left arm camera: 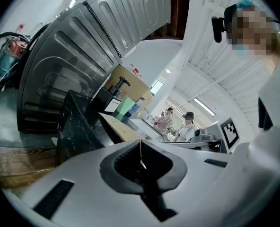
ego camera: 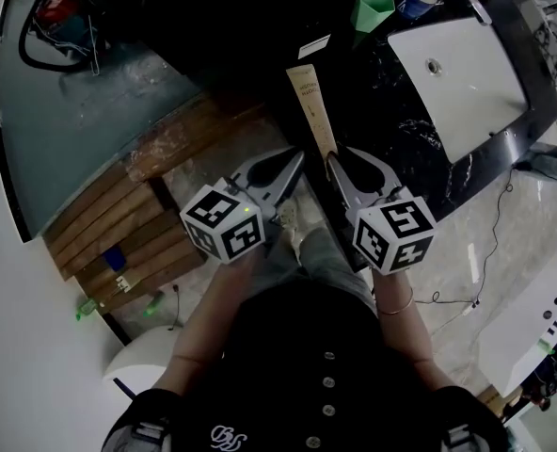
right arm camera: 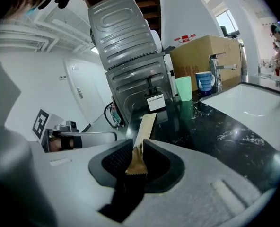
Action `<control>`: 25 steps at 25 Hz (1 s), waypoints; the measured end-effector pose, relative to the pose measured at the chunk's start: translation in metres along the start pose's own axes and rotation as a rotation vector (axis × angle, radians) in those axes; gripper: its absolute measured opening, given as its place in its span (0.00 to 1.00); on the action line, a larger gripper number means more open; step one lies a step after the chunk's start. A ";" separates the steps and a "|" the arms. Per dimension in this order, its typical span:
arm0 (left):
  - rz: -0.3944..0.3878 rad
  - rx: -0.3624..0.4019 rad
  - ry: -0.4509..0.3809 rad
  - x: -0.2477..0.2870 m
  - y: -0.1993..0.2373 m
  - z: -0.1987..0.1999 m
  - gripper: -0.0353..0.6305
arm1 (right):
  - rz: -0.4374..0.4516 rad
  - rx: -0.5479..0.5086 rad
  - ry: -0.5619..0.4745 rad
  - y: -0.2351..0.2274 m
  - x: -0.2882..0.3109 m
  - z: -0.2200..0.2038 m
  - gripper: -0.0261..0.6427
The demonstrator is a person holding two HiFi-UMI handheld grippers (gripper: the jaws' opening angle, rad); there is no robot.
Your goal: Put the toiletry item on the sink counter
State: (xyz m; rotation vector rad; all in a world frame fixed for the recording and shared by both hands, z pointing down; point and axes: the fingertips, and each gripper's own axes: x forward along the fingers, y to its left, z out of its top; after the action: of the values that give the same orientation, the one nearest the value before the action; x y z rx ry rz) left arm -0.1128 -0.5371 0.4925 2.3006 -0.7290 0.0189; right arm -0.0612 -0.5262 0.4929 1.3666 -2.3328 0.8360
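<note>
- The right gripper (right arm camera: 139,148) is found clamped on the crimped tail of the toiletry item (right arm camera: 145,126), a long, flat tan tube.
- The toiletry item is seen running toward 12 o'clock over the sink counter (ego camera: 405,135), with the basin (ego camera: 462,78) at 2 o'clock. Contact with the counter cannot be confirmed.
- The left gripper (left arm camera: 141,145) is found closed on nothing.
- The toiletry item is judged light, soft and likely to sag. The flat crimp is judged a secure hold.

I'm seeing a black marble counter (ego camera: 429,139) carrying a white sink basin (ego camera: 462,78), wooden planks (ego camera: 119,243) lying beside pale glossy floor (ego camera: 518,252), a ribbed grey metal panel (right arm camera: 126,41) rising behind the counter, strip lights (left arm camera: 204,107) glowing overhead, a white door (right arm camera: 81,96) sitting in a white wall
</note>
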 end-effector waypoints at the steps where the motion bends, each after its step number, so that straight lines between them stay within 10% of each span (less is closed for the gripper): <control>1: -0.002 -0.001 0.002 0.000 0.000 -0.001 0.07 | -0.001 -0.004 0.004 0.000 0.001 -0.001 0.14; 25: -0.027 0.053 -0.012 -0.005 -0.023 0.002 0.07 | 0.104 -0.033 -0.023 0.025 -0.012 0.003 0.28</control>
State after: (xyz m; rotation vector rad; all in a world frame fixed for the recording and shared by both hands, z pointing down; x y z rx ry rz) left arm -0.1060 -0.5222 0.4761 2.3621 -0.7114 0.0120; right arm -0.0772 -0.5103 0.4755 1.2568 -2.4422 0.8111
